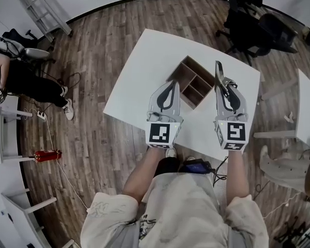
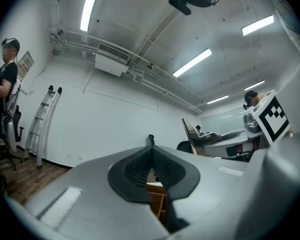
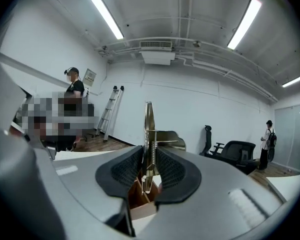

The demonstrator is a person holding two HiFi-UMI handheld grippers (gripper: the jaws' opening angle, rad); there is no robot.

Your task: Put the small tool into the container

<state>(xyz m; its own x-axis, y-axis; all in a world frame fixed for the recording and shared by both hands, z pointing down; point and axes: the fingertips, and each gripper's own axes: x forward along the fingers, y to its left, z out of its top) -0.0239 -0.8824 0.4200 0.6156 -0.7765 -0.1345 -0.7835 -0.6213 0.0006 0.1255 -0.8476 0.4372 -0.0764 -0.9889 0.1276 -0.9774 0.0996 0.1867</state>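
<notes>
The left gripper (image 2: pixel 151 151) fills the lower frame, its grey jaws brought together at the tips with nothing gripped. Through the slit under the dark pads (image 2: pixel 132 171), a bit of the wooden container (image 2: pixel 157 200) shows. At the left edge a person (image 2: pixel 2 79) in black stands near a ladder (image 2: pixel 42 126) leaning on the white wall. A ceiling light (image 2: pixel 90 4) glows at upper left.

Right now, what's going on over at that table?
A person holds tongs in each hand over the white table. The right tongs grip a small metal tool with a spring, which sticks out past their tips, near the wooden container. The left tongs are shut and empty. The tool is not in the container yet.
</notes>
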